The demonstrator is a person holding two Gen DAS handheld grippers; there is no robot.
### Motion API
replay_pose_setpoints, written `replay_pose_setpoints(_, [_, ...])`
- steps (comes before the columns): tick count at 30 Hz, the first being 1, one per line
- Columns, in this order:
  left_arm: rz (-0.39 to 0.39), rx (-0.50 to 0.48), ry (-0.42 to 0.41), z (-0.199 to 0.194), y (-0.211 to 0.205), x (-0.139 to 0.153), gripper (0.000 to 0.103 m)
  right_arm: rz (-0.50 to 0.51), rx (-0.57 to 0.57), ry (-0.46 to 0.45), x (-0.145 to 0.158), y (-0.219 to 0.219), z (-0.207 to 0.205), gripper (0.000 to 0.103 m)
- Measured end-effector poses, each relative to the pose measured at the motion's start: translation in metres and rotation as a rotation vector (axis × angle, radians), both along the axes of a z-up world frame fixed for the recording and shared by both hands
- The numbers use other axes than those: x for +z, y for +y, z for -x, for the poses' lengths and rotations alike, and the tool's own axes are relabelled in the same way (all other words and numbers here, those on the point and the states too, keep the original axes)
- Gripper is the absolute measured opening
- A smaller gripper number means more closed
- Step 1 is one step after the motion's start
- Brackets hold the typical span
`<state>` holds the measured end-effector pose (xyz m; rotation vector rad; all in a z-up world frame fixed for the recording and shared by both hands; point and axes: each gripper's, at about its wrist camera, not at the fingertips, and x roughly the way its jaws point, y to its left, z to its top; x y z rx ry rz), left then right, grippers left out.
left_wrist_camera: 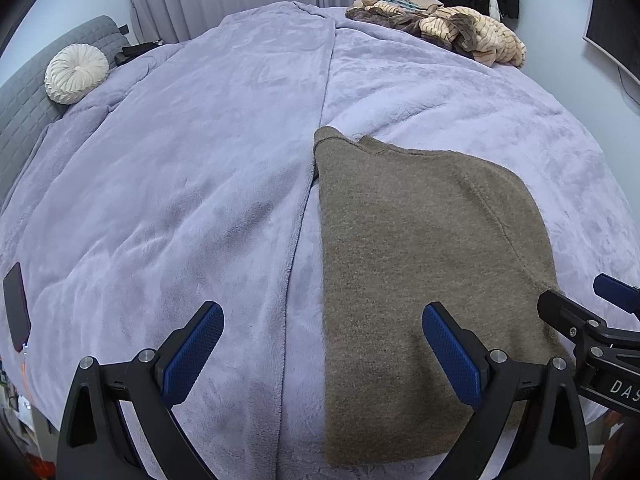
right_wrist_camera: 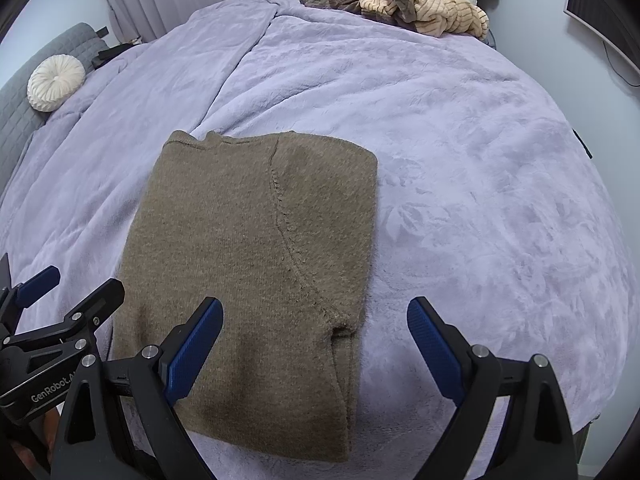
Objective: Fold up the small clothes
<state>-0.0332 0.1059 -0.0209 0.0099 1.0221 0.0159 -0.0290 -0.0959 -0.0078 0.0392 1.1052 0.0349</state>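
In the left wrist view, the left tool (left_wrist_camera: 323, 354) hangs with its blue-padded fingers (left_wrist_camera: 195, 354) spread wide and nothing between them, low over the near edge of a bed covered by a lilac fleece blanket (left_wrist_camera: 192, 184). A brown knit sweater (left_wrist_camera: 424, 264) lies flat and folded on the blanket, right of the blanket's long seam, its near part under the tool's right-hand finger. The right tool (left_wrist_camera: 580, 304) shows at the right edge, over the sweater's right border. A round white cushion (left_wrist_camera: 76, 73) rests against the grey headboard (left_wrist_camera: 24, 112), a heap of striped clothes (left_wrist_camera: 452, 28) sits at the far corner, and a dark phone (left_wrist_camera: 16, 308) lies at the left edge. In the right wrist view, the right tool (right_wrist_camera: 315, 354) is likewise wide open and empty, its left-hand finger over the sweater (right_wrist_camera: 256, 264), the other over bare blanket (right_wrist_camera: 480, 200). The left tool (right_wrist_camera: 72, 288) shows at the left, open, beside the sweater's left edge
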Motion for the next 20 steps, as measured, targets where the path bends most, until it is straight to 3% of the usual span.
replay_pose_setpoints(20, [0.023, -0.004, 0.008, -0.0029, 0.002, -0.002, 0.1, 0.002, 0.011, 0.012, -0.0047, -0.0004, -0.0057, 0.095])
